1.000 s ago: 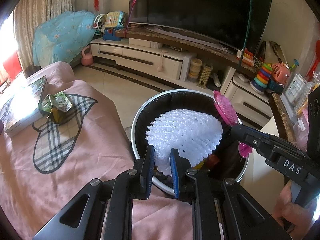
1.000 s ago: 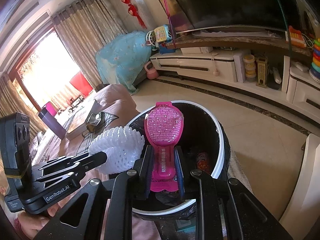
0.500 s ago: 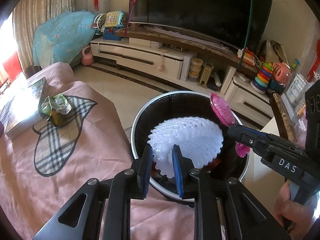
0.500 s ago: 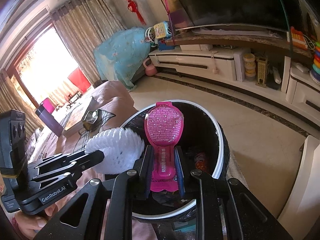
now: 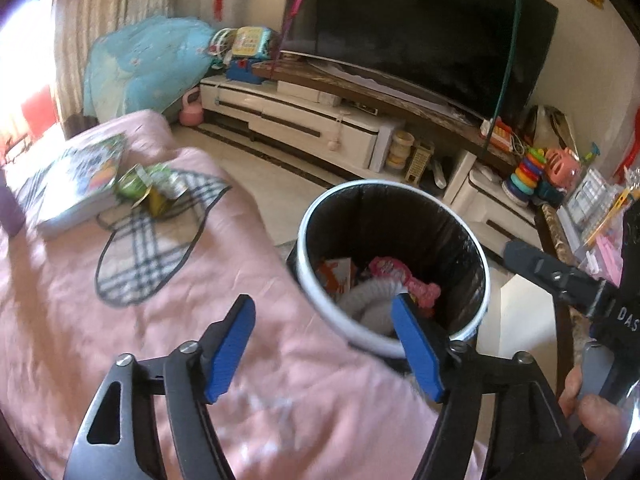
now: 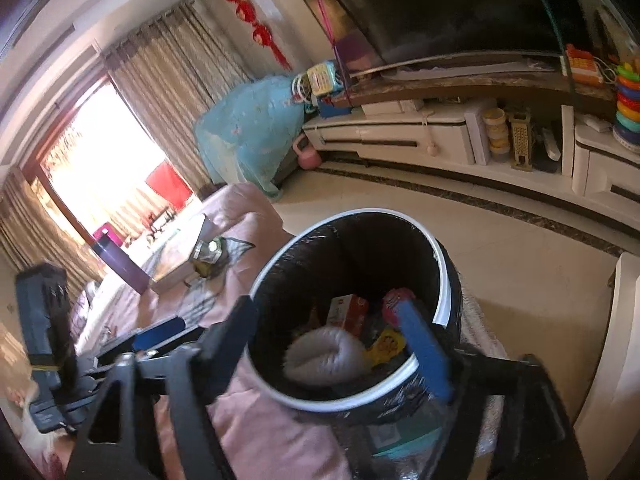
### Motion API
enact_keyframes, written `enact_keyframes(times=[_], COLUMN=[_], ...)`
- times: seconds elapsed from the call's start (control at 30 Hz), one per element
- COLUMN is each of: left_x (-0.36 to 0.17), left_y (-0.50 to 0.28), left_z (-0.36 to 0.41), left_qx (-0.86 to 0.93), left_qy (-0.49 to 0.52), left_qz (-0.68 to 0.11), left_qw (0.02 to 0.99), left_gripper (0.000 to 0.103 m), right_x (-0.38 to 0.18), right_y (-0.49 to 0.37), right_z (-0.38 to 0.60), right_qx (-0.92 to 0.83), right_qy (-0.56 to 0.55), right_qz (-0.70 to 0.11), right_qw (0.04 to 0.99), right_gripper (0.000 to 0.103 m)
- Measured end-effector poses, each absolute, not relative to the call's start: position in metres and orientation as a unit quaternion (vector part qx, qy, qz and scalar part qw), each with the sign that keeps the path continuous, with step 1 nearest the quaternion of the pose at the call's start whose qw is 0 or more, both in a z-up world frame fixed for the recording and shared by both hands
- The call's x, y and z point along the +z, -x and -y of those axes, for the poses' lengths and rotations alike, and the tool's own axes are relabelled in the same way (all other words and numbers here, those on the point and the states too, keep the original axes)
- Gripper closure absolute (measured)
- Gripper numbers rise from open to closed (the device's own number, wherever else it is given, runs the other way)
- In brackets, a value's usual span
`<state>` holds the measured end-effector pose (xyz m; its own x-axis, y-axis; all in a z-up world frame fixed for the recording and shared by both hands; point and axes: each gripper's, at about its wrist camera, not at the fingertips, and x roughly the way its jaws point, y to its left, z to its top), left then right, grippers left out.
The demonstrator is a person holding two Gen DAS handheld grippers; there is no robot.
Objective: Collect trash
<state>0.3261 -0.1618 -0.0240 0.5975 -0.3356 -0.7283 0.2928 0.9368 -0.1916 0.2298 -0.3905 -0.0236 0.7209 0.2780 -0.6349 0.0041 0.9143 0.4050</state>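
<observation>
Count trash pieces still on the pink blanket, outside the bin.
1: a crumpled green wrapper on the pink blanket, touching the book. More may lie out of view; both jaws open, empty.

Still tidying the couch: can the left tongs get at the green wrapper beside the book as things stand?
Probably yes. The left tongs are open and hold nothing, and the green wrapper lies in plain view on the pink cover next to the book, with nothing between.
</observation>
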Motion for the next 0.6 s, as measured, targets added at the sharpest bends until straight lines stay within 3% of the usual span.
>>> enact_keyframes(times=[0.23, 0.33, 0.6], left_x=[-0.021, -0.019, -0.003], left_y=[-0.265, -0.237, -0.172], left_z=[0.114, 0.094, 0.054], left_qx=[-0.17, -0.172, -0.168], left_qy=[0.069, 0.081, 0.089], left_qz=[-0.388, -0.374, -0.321], left_qw=[0.903, 0.908, 0.928], left_gripper=[0.022, 0.022, 0.018], right_x=[-0.008, -0.003, 0.022], right_y=[-0.183, -0.161, -0.105], right_z=[0.367, 0.353, 0.32], right_qx=[0.077, 0.073, 0.048], right_qy=[-0.189, -0.185, -0.145], right_qz=[-0.337, -0.326, -0.256], right_qw=[0.919, 0.924, 0.955], right_gripper=[0.018, 0.005, 0.001])
